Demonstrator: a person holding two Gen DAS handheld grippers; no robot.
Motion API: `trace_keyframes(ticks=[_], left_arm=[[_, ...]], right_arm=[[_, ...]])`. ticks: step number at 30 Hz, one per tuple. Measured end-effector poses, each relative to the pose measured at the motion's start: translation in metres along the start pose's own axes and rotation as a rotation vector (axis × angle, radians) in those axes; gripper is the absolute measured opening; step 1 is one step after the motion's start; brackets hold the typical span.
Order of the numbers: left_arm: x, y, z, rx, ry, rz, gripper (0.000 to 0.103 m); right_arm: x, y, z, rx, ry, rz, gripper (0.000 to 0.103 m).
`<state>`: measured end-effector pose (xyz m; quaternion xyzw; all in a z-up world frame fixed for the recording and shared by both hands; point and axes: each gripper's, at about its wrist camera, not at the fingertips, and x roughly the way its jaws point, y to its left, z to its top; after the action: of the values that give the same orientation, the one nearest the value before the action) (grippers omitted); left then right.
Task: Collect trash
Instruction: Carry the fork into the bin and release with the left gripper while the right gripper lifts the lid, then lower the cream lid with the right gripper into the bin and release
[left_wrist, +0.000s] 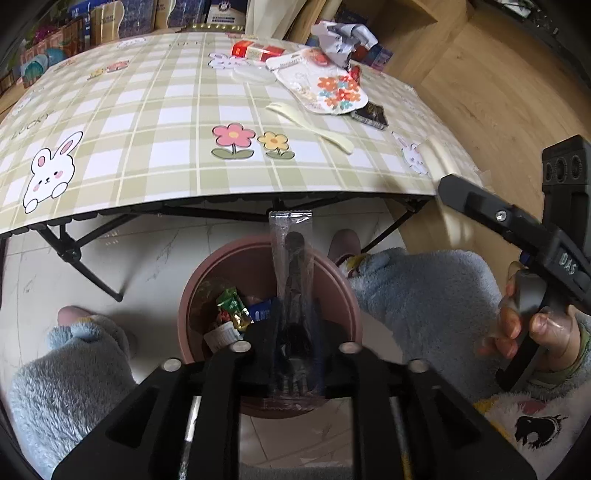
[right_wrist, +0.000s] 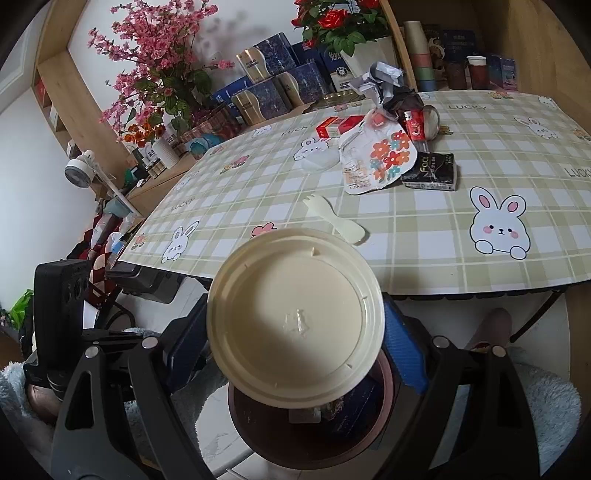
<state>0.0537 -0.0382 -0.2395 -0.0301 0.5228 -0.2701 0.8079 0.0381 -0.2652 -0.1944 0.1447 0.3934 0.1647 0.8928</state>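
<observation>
the left gripper (left_wrist: 295, 347) hangs above the brown bin (left_wrist: 343, 295) on the floor, its jaws slightly parted with a clear wrapped black utensil (left_wrist: 293, 266) standing between them; whether the pads press on it cannot be told. the right gripper (right_wrist: 295, 332) has its jaws spread wide, clamped on the rim of a cream round lid (right_wrist: 295, 317) over the same bin. beyond, on the checked table (left_wrist: 147, 110), lie a cream spork (right_wrist: 334, 219), a flowered pouch (right_wrist: 380, 158), a black tissue pack (right_wrist: 430, 171) and crumpled paper (right_wrist: 384, 79).
</observation>
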Motion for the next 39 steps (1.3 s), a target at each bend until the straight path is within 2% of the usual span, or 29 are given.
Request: trace_keyframes(ticks=[1,5,6,9,11,13,19,27,36,39], left_arm=[[-0.003,0.000,0.000,-0.002,-0.018,0.003,0.045],[-0.022,0.001,0.001,-0.019,-0.125,0.061,0.055],[-0.031,0.001,0.001,-0.025,-0.176,0.097,0.059],[-0.055,0.001,-0.001,-0.045,-0.307,0.169,0.079],[-0.064,0.001,-0.002,-0.062,-0.359,0.202,0.085],[-0.066,0.001,-0.002,-0.070,-0.373,0.217,0.091],[-0.061,0.007,-0.001,-0.087,-0.349,0.253,0.094],[-0.067,0.026,-0.006,-0.180,-0.363,0.304,0.097],[-0.064,0.037,-0.008,-0.230,-0.340,0.312,0.097],[-0.064,0.037,-0.009,-0.230,-0.335,0.310,0.097]], right_arm=[[0.001,0.002,0.000,-0.006,0.002,0.000,0.086],[0.004,0.006,-0.001,-0.019,0.013,-0.005,0.086],[0.005,0.006,-0.002,-0.019,0.017,-0.008,0.086],[0.008,0.005,-0.002,-0.013,0.030,-0.016,0.086],[0.011,0.006,-0.003,-0.010,0.042,-0.020,0.086],[0.014,0.007,-0.004,-0.013,0.052,-0.023,0.086],[0.023,0.017,-0.009,-0.044,0.083,-0.030,0.086],[0.034,0.022,-0.018,-0.066,0.129,-0.057,0.088],[0.042,0.029,-0.025,-0.097,0.166,-0.063,0.089],[0.043,0.031,-0.025,-0.109,0.169,-0.061,0.094]])
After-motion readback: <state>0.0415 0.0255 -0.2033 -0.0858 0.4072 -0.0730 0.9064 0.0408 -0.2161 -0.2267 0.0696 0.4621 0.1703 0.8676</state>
